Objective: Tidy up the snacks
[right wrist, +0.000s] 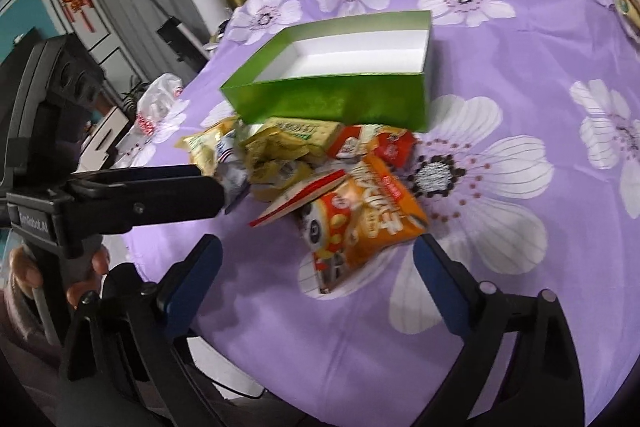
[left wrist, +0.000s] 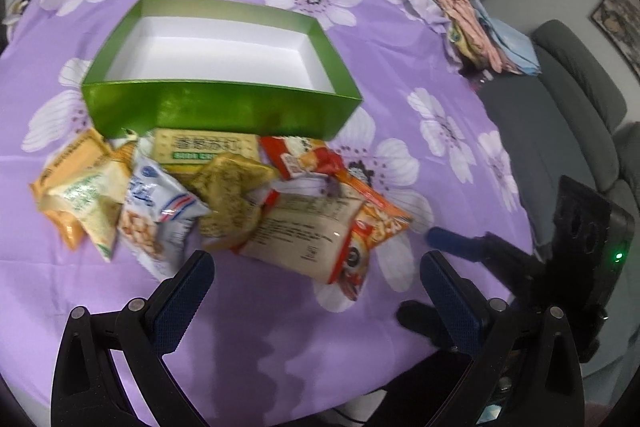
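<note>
An empty green box (left wrist: 224, 107) with a white inside stands on the purple flowered cloth; it also shows in the right wrist view (right wrist: 340, 99). A heap of snack packets (left wrist: 224, 187) lies just in front of it. An orange packet (right wrist: 360, 223) lies nearest, partly under a white packet with a red edge (left wrist: 304, 227). A blue and white packet (left wrist: 160, 215) lies at the left. My left gripper (left wrist: 316, 267) is open and empty, just short of the heap. My right gripper (right wrist: 316, 251) is open and empty, its fingers either side of the orange packet's near end.
The cloth-covered table (left wrist: 400, 47) falls away at its near and right edges. A stack of folded cloths (left wrist: 480, 31) lies at the far right corner. A grey sofa (left wrist: 560, 115) stands beyond the right edge. A white plastic bag (right wrist: 160, 99) lies at the left edge.
</note>
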The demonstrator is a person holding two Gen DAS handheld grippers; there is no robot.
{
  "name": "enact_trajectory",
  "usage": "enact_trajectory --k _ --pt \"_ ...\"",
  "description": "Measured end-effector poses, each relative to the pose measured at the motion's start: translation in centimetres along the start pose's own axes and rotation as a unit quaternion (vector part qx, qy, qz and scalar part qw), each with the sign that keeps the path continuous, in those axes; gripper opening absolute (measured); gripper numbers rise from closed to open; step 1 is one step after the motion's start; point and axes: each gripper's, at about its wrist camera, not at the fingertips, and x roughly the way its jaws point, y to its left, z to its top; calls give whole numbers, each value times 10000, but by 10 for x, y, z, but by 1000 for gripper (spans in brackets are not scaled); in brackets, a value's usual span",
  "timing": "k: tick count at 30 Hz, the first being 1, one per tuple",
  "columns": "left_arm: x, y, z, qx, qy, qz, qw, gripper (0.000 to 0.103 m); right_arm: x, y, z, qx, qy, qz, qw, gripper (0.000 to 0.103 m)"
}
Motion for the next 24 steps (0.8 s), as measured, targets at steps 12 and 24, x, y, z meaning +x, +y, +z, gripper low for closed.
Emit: enact_trajectory --k 12,24 --pt "15 9 -1 -148 83 -497 9986 102 24 19 4 -239 -26 648 9976 62" --pt "42 48 6 -1135 424 -972 9879 102 41 16 28 -282 147 262 9991 59"
